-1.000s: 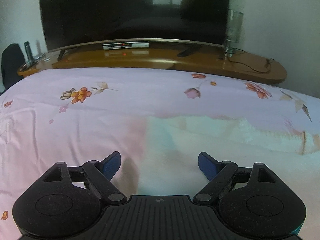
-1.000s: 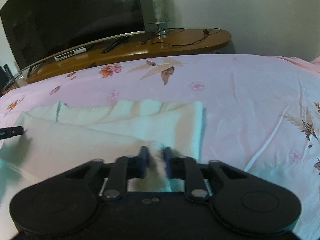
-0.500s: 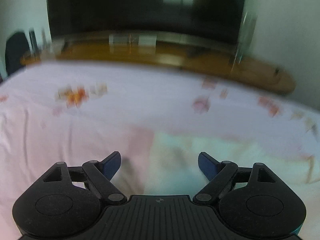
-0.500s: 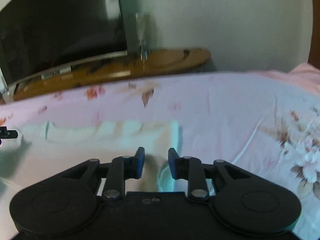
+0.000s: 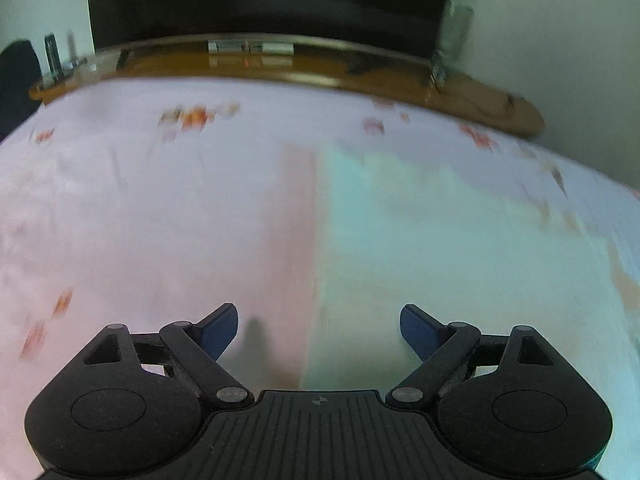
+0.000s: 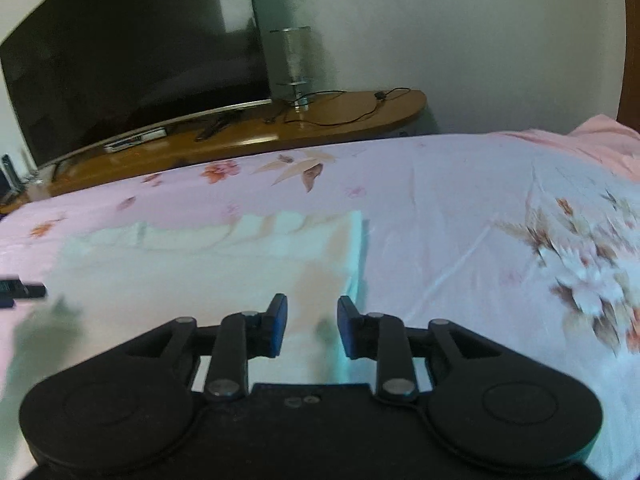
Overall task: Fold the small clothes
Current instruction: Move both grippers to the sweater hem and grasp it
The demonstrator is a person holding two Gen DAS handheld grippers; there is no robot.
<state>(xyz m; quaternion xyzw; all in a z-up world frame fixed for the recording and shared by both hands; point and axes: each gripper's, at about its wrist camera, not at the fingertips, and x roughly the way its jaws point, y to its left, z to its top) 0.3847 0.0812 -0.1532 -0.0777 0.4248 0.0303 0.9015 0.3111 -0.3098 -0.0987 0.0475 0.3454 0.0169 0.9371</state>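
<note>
A pale mint and cream garment (image 5: pixel 440 240) lies flat on the pink flowered bed sheet (image 5: pixel 140 220). My left gripper (image 5: pixel 319 328) hangs wide open just above the garment's straight left edge, with nothing between its blue pads. In the right wrist view the same garment (image 6: pixel 220 264) is spread out with a ruffled far edge. My right gripper (image 6: pixel 312 320) hovers over its near right part; the jaws are opening and the pads press on nothing. A tip of the left gripper (image 6: pixel 20 290) shows at the left border.
Beyond the bed's far edge stands a long wooden TV stand (image 6: pixel 248 136) with a large dark television (image 6: pixel 132 60), a glass lamp (image 6: pixel 294 60) and loose cables (image 6: pixel 340 116). Bunched pink fabric (image 6: pixel 600 140) lies at the bed's far right.
The right gripper's jaws have parted and let go of the garment's fold, and it has lifted back. The left gripper stayed open and shifted, blurring its view.
</note>
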